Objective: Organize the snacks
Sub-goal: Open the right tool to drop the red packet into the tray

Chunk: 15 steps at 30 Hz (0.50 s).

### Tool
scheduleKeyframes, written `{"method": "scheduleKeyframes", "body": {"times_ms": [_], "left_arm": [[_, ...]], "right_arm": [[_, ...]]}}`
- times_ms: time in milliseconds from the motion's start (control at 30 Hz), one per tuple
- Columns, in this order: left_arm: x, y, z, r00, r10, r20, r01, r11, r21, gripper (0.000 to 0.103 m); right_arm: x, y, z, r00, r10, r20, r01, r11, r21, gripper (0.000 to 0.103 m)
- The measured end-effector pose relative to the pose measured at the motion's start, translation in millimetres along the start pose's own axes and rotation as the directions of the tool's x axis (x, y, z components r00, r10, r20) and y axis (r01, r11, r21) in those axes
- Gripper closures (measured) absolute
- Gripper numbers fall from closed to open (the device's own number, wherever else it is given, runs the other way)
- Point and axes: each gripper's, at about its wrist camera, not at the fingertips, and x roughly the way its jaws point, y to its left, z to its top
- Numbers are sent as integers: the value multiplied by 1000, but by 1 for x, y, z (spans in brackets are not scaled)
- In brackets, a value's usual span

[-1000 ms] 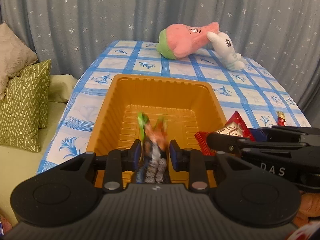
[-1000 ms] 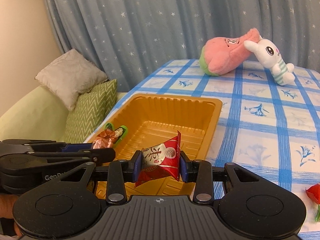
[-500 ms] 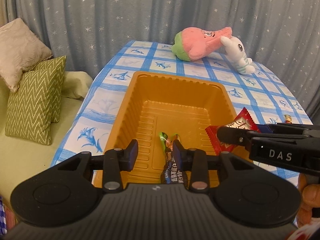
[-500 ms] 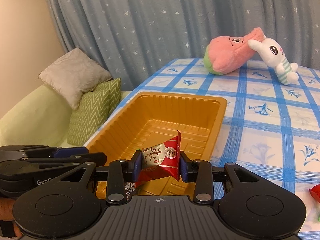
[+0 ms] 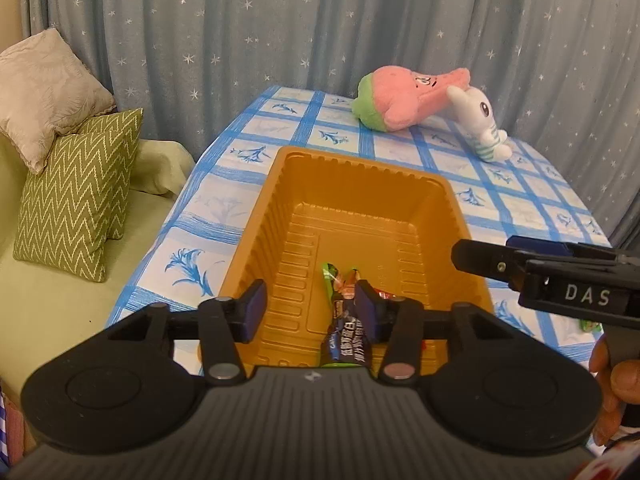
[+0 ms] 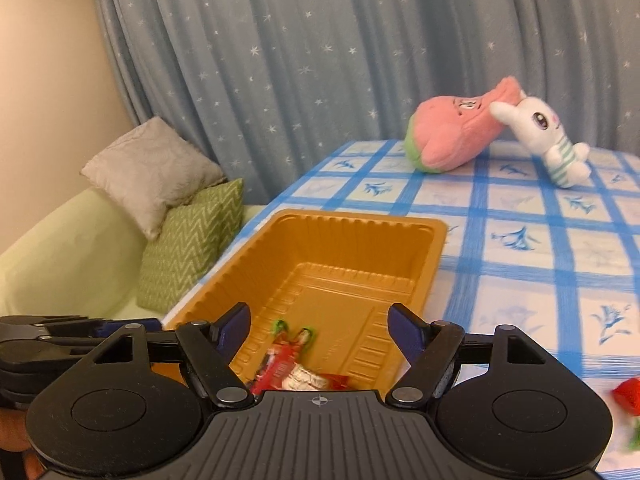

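Nearest, the left gripper [image 5: 310,308] hangs over the near end of the ribbed orange plastic tray [image 5: 264,216], its jaws opening; the dark crinkly snack packet with green twisted ends [image 5: 346,332] lies between them against the right pad, seemingly loose. Beside it on the right, the right gripper [image 6: 322,326] is also opening, with nothing between its pads; the red foil snack packet [image 6: 292,372] lies on the tray floor below. Both packets look light, soft and slippery, best pinched at a crimped end. Farther back on the blue-checked tablecloth [image 6: 520,236] lie a pink plush toy [image 6: 456,136] and a white plush rabbit [image 6: 548,140].
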Motion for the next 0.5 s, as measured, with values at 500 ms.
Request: {"method": "scheduleKeyframes", "body": {"times_ms": [500], "left_arm": [[-51,-42,-3,996,-68,51,67,997,29,25]], "right_arm": [[-89,-16,-16,987,-158,30,156,985,72,27]]}}
